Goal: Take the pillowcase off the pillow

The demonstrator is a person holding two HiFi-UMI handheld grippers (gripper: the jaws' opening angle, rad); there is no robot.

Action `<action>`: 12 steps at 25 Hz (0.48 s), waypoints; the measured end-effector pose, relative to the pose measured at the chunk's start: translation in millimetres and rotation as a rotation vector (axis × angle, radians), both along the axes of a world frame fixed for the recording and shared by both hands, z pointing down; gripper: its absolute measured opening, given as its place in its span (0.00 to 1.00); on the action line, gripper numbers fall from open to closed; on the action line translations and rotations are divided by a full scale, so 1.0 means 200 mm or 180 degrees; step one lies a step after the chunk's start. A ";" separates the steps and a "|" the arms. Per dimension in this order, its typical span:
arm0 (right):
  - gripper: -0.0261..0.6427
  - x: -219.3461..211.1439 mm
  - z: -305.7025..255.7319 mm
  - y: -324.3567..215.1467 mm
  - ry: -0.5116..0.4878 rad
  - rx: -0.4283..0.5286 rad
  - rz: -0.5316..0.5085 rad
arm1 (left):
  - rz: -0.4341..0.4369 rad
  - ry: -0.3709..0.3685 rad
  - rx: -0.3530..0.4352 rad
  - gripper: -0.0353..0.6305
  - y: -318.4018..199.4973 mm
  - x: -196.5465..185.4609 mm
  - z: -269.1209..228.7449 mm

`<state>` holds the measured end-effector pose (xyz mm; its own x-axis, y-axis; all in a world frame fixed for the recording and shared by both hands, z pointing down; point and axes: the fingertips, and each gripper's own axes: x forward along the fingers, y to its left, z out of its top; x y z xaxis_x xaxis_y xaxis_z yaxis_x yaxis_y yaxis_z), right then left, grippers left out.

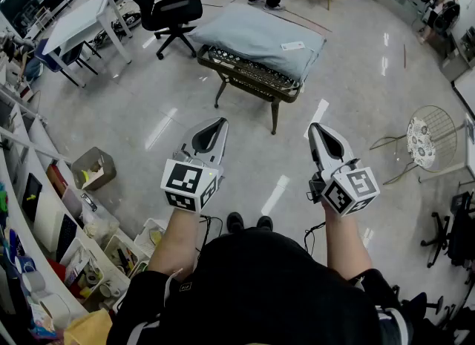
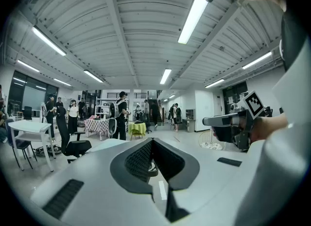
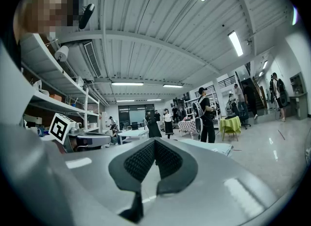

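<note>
Ahead, one pillow (image 1: 261,39) (inside its one pale pillowcase (image 1: 237,30)) lies on one low bench (image 1: 245,78); left gripper (image 1: 215,122) and right gripper (image 1: 315,127) hang well short, both clenched empty.

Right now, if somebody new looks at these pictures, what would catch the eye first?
The big grey-blue pillow draws the eye first, lying on a low dark table straight ahead. Nearer, the left gripper and right gripper point toward it, both shut and empty, well short of it. A black office chair stands left of the pillow.
</note>
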<state>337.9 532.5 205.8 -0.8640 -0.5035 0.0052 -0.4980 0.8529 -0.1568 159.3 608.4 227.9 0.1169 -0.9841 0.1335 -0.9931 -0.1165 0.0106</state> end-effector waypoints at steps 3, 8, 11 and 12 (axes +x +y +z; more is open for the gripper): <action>0.05 -0.05 -0.01 0.02 0.0018 0.0022 0.0001 | 0.0024 0.0024 0.0000 0.06 0.02 -0.04 0.00; 0.05 -0.12 -0.01 0.06 0.0001 0.0005 0.0035 | 0.0057 0.0026 0.0028 0.06 0.05 -0.12 -0.01; 0.05 -0.12 0.00 0.06 -0.0118 -0.0120 0.0042 | 0.0069 0.0035 0.0018 0.06 0.04 -0.14 0.00; 0.05 -0.11 0.01 0.05 -0.0146 -0.0159 0.0049 | 0.0082 0.0046 0.0003 0.06 0.03 -0.15 0.01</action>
